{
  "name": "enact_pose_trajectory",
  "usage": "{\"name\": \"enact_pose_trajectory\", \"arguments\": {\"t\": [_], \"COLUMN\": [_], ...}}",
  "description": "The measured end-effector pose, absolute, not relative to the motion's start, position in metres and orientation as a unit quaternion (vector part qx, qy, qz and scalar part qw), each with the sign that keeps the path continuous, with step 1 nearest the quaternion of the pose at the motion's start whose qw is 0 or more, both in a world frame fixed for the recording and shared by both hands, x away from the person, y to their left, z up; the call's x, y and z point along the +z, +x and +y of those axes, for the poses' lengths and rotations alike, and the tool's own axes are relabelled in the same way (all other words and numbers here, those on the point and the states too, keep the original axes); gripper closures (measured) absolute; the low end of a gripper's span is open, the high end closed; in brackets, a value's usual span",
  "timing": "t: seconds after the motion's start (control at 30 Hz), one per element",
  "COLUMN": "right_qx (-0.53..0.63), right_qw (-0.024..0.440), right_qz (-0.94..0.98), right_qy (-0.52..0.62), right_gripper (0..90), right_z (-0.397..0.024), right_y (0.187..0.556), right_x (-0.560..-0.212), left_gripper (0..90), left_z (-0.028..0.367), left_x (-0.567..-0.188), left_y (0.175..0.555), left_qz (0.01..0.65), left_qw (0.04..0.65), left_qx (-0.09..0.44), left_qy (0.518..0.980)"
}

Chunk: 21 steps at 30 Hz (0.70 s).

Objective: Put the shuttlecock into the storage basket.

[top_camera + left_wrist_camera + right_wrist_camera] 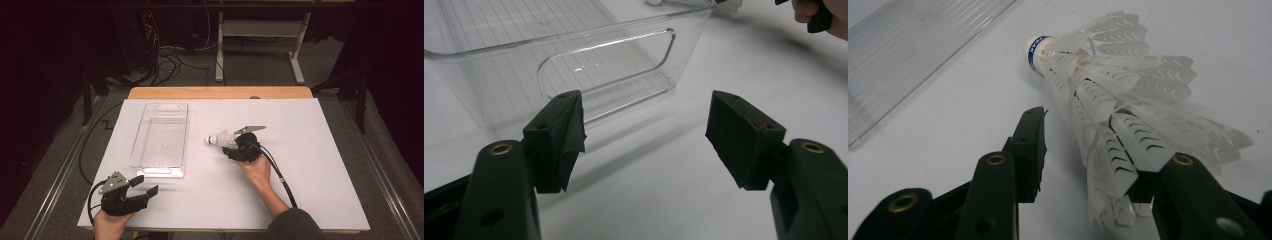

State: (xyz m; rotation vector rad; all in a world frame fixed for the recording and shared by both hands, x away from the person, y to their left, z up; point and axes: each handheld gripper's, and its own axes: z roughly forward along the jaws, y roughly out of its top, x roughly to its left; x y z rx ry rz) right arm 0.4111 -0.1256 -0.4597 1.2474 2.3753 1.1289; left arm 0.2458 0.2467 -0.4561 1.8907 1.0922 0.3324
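Clear bin [161, 141] stands left of centre on the worktop [310, 165], walls upright (its near end wall faces the left hand-held gripper [145, 185]). Shuttlecock [222, 139] lies beside it, a bare lane between. Right half and near edge unobstructed.

Bright table, dark room

In the high view the white table [300, 150] is evenly lit from above while the floor and edges sink into near black; the picture is soft and slightly grainy. Soft shadows lie beside the clear bin [574, 60], which shows faint glare. In the right gripper view the shuttlecock [1118, 90] casts a soft, pale shadow, and the near jaws blur.
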Motion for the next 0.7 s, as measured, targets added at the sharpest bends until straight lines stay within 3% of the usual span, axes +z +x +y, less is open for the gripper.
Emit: {"name": "enact_pose_trajectory", "arguments": {"t": [0.37,0.7], "right_qx": [0.387,0.384], "right_qw": [0.116,0.111], "right_qz": [0.809,0.812], "right_qy": [0.426,0.425], "right_gripper": [64.3,74.5], "right_z": [-0.1224,-0.1201], "right_y": [0.4136,0.4146], "right_x": [-0.4583,-0.4583], "left_gripper": [32.4,32.4], "left_z": [0.2468,0.2467], "left_x": [-0.456,-0.456], "left_y": [0.2457,0.2455], "left_qz": [0.441,0.442], "left_qw": [0.45,0.45], "left_qx": [0.135,0.134], "left_qy": [0.765,0.765]}}
